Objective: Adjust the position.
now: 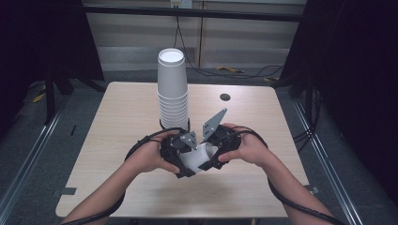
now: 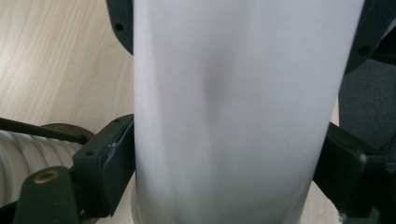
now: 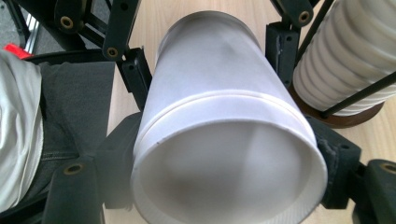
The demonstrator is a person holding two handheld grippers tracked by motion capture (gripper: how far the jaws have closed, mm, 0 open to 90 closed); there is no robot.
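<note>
A white paper cup (image 1: pixel 199 157) lies on its side just above the table, held between both grippers near the front edge. My left gripper (image 1: pixel 187 163) is shut on the cup's narrow end; in the left gripper view its pads press both sides of the cup wall (image 2: pixel 233 112), which shows a faint dent. My right gripper (image 1: pixel 212 157) is shut on the wide mouth end. In the right gripper view the cup (image 3: pixel 219 93) opens toward the camera, a raised band circles it, and the right gripper (image 3: pixel 224 172) hugs the rim. A hand grasps each gripper.
A tall stack of white cups (image 1: pixel 172 89) stands upright on a round brown base (image 3: pixel 336 119) just behind the grippers, close to the left gripper's side (image 2: pixel 23 154). The light wooden table (image 1: pixel 117 122) has a small dark hole (image 1: pixel 225 97) at the back right.
</note>
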